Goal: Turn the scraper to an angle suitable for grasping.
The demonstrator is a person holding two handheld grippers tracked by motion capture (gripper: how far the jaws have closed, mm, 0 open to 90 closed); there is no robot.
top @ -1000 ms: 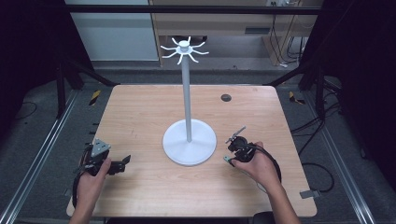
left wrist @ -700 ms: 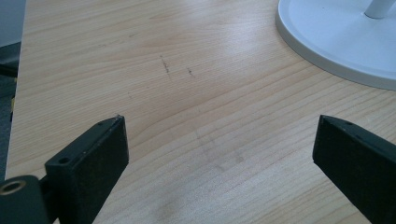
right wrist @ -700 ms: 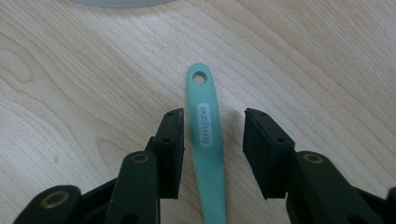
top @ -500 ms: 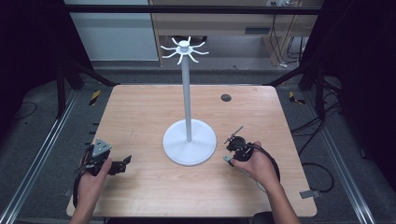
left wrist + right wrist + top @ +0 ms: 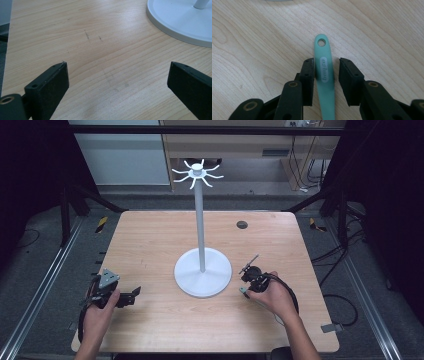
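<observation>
Green handle (image 5: pixel 325 75) lies lengthwise between the right tongs (image 5: pixel 327 72), jaws narrowly parted, ungripped; left tongs (image 5: pixel 117 82) gape empty.

Materials and surface finish

The counter (image 5: pixel 105 50) is pale wood-grain, smooth with faint scuffs. The stand base (image 5: pixel 180 22) looks smooth white satin. The green handle (image 5: pixel 325 75) appears matt plastic; the right gripper (image 5: pixel 327 75) pads look matt black.
</observation>
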